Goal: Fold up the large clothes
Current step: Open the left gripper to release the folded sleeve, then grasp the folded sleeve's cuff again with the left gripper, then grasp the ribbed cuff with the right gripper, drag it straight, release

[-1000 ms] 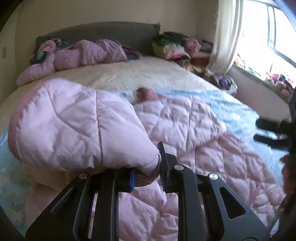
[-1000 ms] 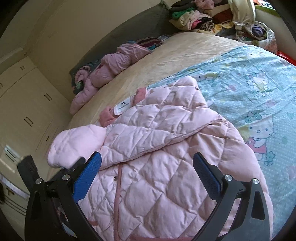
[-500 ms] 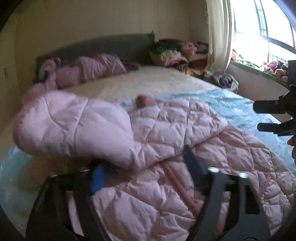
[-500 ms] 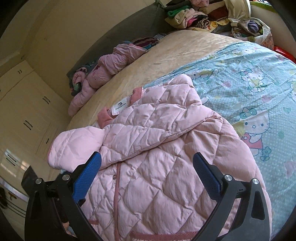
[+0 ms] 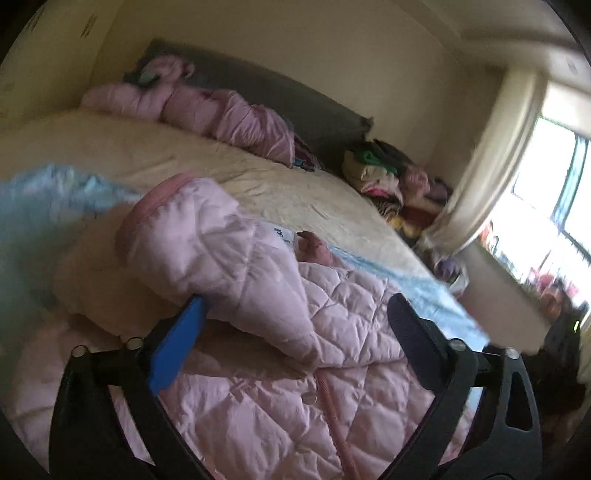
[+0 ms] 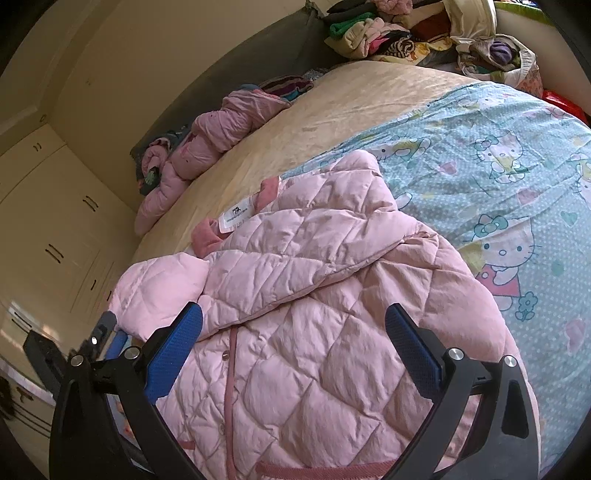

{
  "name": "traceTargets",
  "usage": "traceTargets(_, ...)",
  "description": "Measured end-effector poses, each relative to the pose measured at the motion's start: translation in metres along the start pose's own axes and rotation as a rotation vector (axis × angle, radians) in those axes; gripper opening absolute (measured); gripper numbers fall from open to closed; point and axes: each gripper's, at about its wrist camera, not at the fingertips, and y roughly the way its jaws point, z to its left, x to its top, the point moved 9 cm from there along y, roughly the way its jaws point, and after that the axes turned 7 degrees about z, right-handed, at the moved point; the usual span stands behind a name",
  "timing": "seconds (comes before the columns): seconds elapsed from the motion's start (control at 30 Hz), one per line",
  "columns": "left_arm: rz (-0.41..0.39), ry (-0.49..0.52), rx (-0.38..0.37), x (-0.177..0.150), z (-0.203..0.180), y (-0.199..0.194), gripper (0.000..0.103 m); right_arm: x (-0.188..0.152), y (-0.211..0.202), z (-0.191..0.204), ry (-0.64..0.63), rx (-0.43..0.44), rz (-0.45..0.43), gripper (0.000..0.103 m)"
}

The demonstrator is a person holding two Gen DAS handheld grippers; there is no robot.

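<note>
A pink quilted jacket (image 6: 314,332) lies on the bed, front up, with its white neck label (image 6: 236,216) toward the headboard. One sleeve (image 5: 229,258) lies folded across the chest in the left wrist view. My left gripper (image 5: 295,343) is open and empty, just above the jacket beside that sleeve. It also shows at the left edge of the right wrist view (image 6: 107,332). My right gripper (image 6: 295,354) is open and empty, hovering over the jacket's lower front.
The jacket rests on a blue cartoon-print sheet (image 6: 498,177) over a cream mattress (image 6: 332,110). Another pink jacket (image 6: 207,147) lies by the grey headboard (image 5: 280,99). A pile of clothes (image 6: 388,33) sits at the far corner. Wardrobes (image 6: 55,229) stand beside the bed.
My left gripper has opened and let go of the sleeve, which now lies across the jacket's chest. The left gripper has swung and tilted. The right gripper has barely moved.
</note>
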Motion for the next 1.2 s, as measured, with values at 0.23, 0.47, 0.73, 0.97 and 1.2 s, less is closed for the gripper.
traceTargets(0.23,-0.026,-0.007,-0.053,0.009,0.003,0.000,0.008,-0.003,0.004,0.007,-0.022,-0.004,0.003,0.099)
traceTargets(0.47,0.064,0.218,-0.169,-0.019,-0.074,0.014,0.006,0.001,-0.001,0.005,-0.024,-0.011,-0.010,0.099)
traceTargets(0.73,0.287,0.315,-0.216,-0.078,-0.106,0.052,0.010,0.008,-0.006,-0.009,0.009,-0.031,-0.028,0.099)
traceTargets(0.97,0.283,0.354,-0.189,-0.073,-0.108,0.044,0.071,0.014,0.005,-0.009,0.020,-0.007,0.013,0.099)
traceTargets(1.2,0.178,0.314,0.012,-0.020,-0.044,0.023,0.094,0.025,0.038,0.010,0.012,0.061,0.106,0.099)
